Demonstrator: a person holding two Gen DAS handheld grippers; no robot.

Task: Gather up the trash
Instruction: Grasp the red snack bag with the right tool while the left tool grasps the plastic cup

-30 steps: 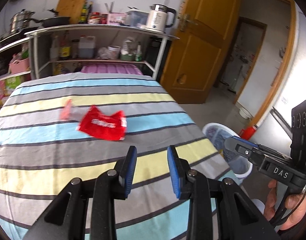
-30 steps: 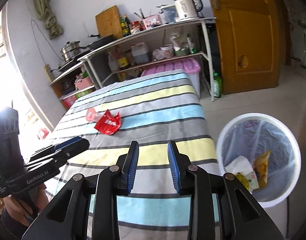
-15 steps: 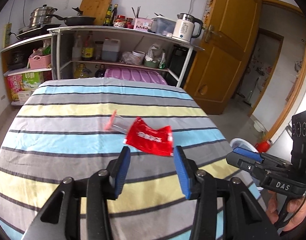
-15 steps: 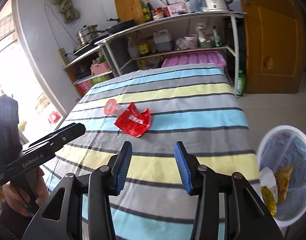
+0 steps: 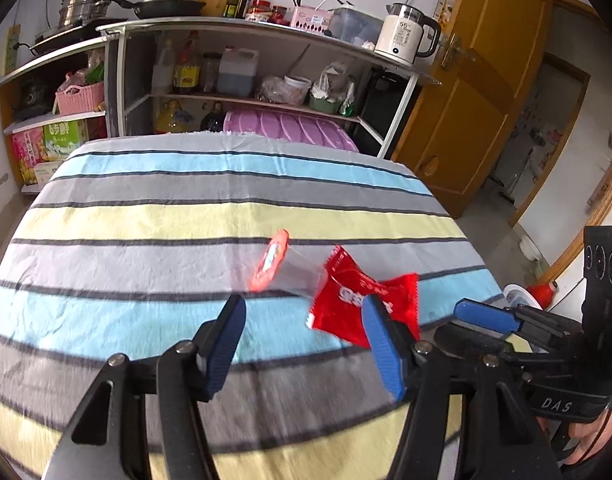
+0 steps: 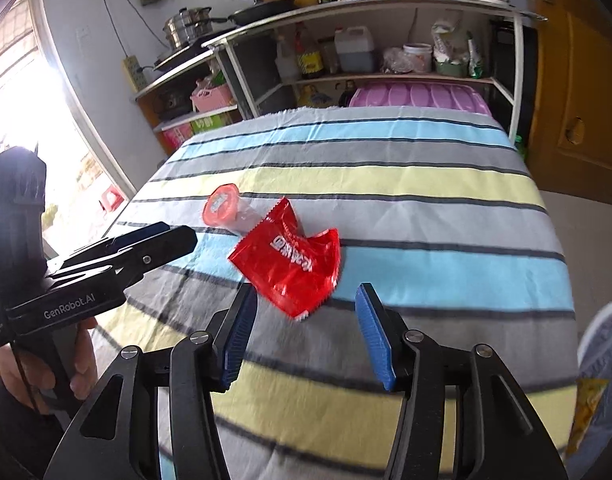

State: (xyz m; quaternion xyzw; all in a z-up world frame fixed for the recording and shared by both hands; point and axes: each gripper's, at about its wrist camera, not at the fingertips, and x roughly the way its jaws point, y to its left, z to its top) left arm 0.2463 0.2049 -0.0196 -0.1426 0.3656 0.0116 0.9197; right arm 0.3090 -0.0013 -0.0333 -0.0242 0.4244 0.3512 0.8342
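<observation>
A wrapper (image 6: 292, 262) lies on the table (image 6: 446, 208), touching a lidded cup (image 6: 230, 210) behind it, shelves (image 6: 386, 8) beyond

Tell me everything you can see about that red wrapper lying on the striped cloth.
The red wrapper is a crumpled, glossy plastic packet with white lettering and a serrated edge. It looks empty and slightly puffed, one corner curled up. It lies on a blue stripe of the tablecloth, near the middle of the table. A clear plastic cup with an orange-red lid lies on its side right against it; whether the two overlap is hard to tell. Nothing grips the wrapper.
</observation>
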